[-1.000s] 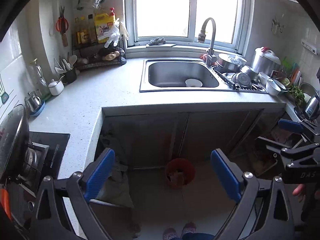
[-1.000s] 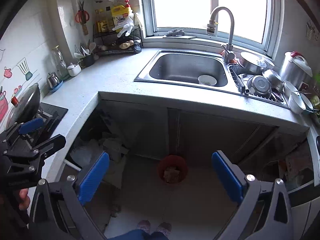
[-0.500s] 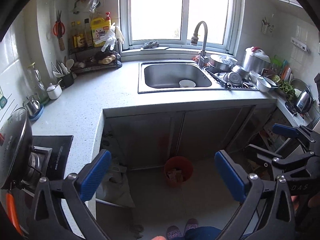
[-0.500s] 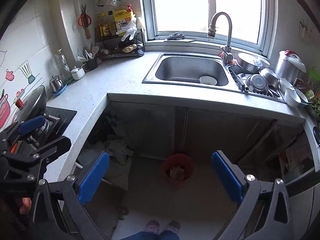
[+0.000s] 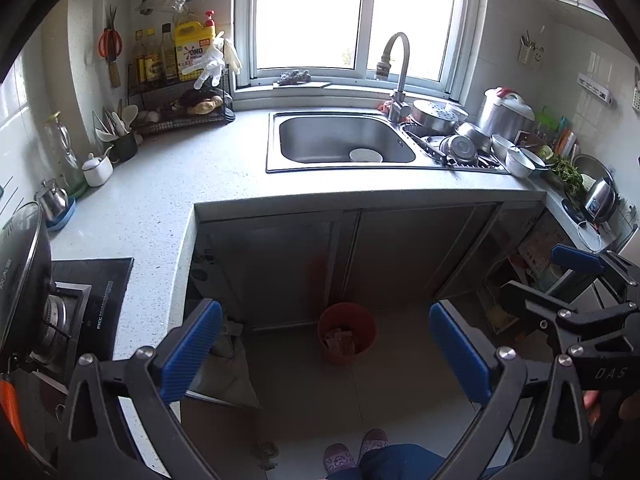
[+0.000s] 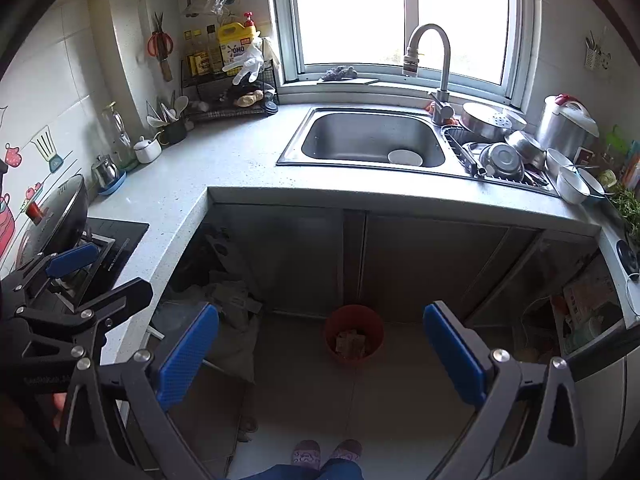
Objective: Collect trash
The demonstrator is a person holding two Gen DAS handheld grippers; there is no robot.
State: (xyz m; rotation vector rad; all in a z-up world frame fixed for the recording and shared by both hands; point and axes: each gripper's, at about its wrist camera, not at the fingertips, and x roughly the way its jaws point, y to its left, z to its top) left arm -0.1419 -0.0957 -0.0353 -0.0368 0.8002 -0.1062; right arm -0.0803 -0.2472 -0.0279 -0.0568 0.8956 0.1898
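Observation:
A red trash bin (image 5: 346, 333) with paper scraps inside stands on the floor in front of the sink cabinet; it also shows in the right wrist view (image 6: 354, 335). My left gripper (image 5: 326, 350) is open and empty, held high above the floor. My right gripper (image 6: 322, 350) is open and empty, beside the left one. Each gripper shows at the edge of the other's view, the right gripper (image 5: 580, 280) and the left gripper (image 6: 76, 276). No loose trash is clearly visible on the white speckled counter (image 5: 168, 184).
A steel sink (image 5: 344, 144) holds a white bowl (image 5: 365, 155). Pots and bowls (image 5: 472, 136) crowd the drainer at right. A stove with a wok (image 5: 28, 272) is at left. A bag (image 6: 228, 320) lies under the counter. The person's feet (image 5: 356, 452) are below.
Both grippers have drawn back and risen from the counter, so the sink and bin look farther away. Both stay open and empty.

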